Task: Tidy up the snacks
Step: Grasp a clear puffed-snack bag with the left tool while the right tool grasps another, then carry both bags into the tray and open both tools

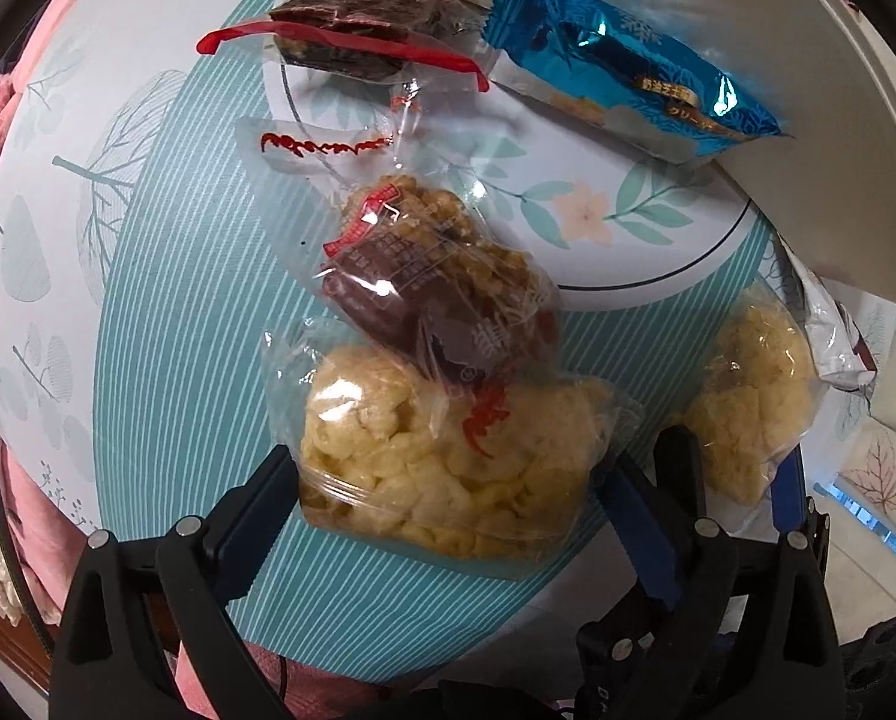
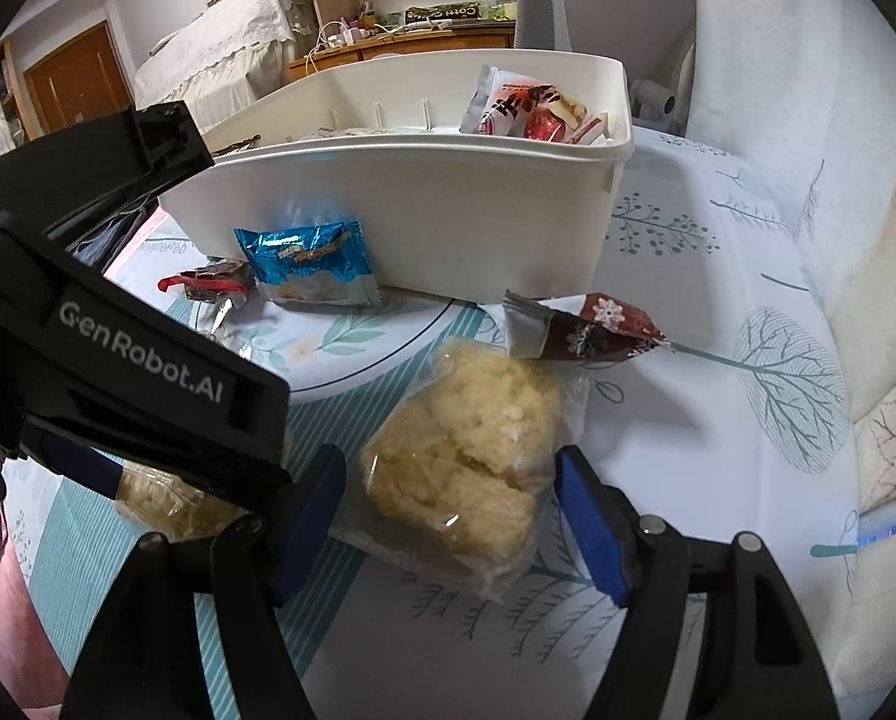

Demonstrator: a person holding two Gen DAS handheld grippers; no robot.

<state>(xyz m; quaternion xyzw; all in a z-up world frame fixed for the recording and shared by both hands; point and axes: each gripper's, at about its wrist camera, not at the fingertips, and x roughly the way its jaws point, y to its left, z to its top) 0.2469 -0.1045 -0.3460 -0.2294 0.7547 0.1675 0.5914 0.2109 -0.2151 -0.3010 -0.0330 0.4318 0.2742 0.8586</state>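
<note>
My left gripper (image 1: 448, 480) is open around a clear bag of yellow puffed snack (image 1: 441, 456) lying on the patterned cloth. A clear pack with a brown-and-nut snack (image 1: 435, 276) rests on its far end. My right gripper (image 2: 448, 498) is open around a second clear bag of yellow puffed snack (image 2: 472, 456), which also shows in the left wrist view (image 1: 748, 402). A blue foil pack (image 1: 622, 60) leans against the white bin (image 2: 399, 210); it also shows in the right wrist view (image 2: 315, 264). The left gripper body (image 2: 117, 336) fills the right view's left side.
A dark snack in clear wrap with red trim (image 1: 357, 30) lies by the bin. A brown snowflake pack (image 2: 592, 324) lies beyond the right bag. The bin holds red-and-white packs (image 2: 532, 108). A padded chair back (image 2: 808, 120) stands to the right.
</note>
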